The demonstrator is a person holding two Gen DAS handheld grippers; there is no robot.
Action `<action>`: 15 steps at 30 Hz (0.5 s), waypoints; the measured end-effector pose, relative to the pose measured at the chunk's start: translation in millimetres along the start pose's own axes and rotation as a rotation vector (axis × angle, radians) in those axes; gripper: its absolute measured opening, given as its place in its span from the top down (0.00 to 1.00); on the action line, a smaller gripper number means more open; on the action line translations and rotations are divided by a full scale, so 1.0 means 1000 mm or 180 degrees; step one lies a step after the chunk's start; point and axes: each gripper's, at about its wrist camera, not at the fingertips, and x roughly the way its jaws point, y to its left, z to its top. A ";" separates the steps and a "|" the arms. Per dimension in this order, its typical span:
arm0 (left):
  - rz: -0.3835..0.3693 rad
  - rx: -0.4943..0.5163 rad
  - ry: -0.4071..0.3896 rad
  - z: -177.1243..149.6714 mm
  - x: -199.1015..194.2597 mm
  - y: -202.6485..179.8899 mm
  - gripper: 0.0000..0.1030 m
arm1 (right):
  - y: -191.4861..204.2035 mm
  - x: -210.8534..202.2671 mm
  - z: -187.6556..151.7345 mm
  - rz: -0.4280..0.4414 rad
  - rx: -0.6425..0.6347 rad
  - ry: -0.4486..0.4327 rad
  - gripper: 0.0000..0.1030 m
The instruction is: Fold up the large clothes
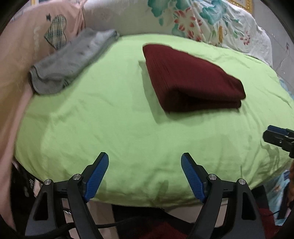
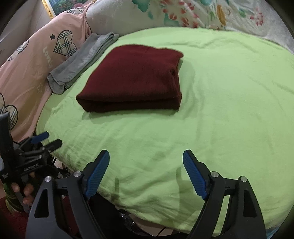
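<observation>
A dark red garment (image 1: pixel 189 77) (image 2: pixel 136 77) lies folded into a thick rectangle on the light green sheet (image 1: pixel 119 128) (image 2: pixel 220 110). Well short of it, over the sheet's near edge, my left gripper (image 1: pixel 144 158) stands open with nothing between its blue pads. My right gripper (image 2: pixel 146 155) is open and empty too, above the near part of the sheet. Each gripper shows in the other's view: the right gripper (image 1: pixel 275 136) at the right edge, the left gripper (image 2: pixel 46 140) at the lower left, held by a hand (image 2: pixel 23 189).
A folded grey garment (image 1: pixel 69 62) (image 2: pixel 80 62) lies at the sheet's far left, against a pink pillow with plaid hearts (image 2: pixel 36 60). A white floral quilt (image 1: pixel 211 20) (image 2: pixel 202 12) is bunched along the far side. The bed edge drops off just below both grippers.
</observation>
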 end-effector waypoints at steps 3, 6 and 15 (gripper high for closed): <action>0.0148 0.0132 -0.0112 0.009 -0.003 -0.001 0.18 | 0.001 -0.005 0.008 0.0022 -0.0049 -0.0069 0.19; 0.0138 0.0152 -0.0064 0.020 0.003 -0.001 0.18 | 0.004 -0.003 0.018 0.0018 -0.0131 -0.0076 0.19; 0.0214 0.0160 -0.0146 0.049 -0.007 -0.002 0.18 | 0.024 -0.010 0.037 0.0080 -0.0402 -0.0156 0.19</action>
